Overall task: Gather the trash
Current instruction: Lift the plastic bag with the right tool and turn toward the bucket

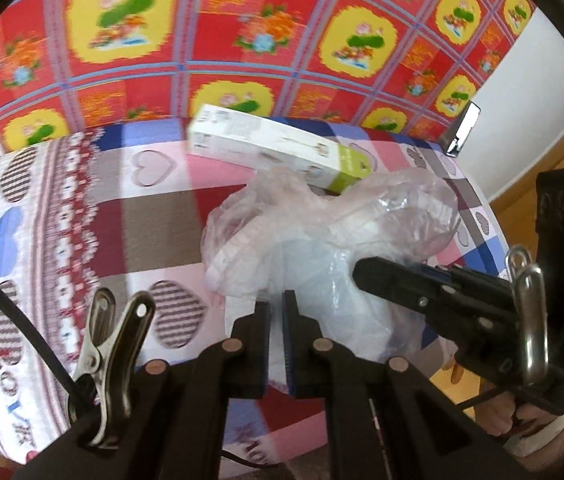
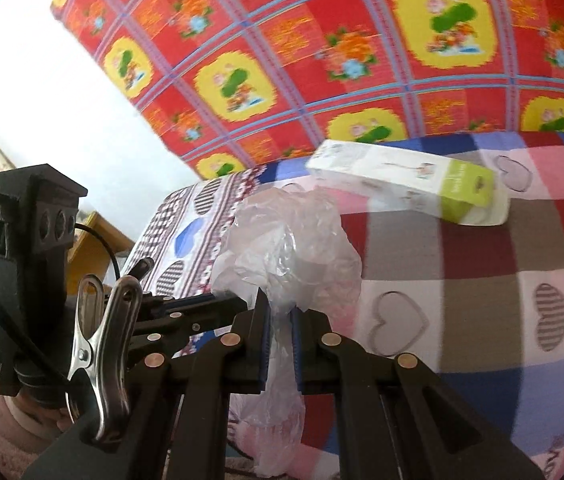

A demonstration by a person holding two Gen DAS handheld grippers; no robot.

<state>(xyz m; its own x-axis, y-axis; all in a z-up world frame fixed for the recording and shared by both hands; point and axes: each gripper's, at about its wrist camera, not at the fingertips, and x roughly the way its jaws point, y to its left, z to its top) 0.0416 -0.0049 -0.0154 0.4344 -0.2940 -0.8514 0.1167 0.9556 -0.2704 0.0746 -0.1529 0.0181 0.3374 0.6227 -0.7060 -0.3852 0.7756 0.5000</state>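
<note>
Both grippers — left (image 1: 276,312) and right (image 2: 278,312) — are clamped on the crinkly plastic bag (image 1: 322,232), contents too blurry, white-and-green box (image 1: 274,146) near the bed's (image 1: 142,216) far edge.

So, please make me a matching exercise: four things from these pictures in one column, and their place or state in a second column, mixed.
Things:
1. clear plastic bag
2. white and green box
3. left gripper
4. red and yellow flowered cloth

Place or state:
A. lying on the heart-patterned sheet, behind the bag
B. upright behind the bed
C. shut on one edge of the bag
D. pinched between both grippers

Pairs: 1-D, 2-A, 3-C, 4-B
</note>
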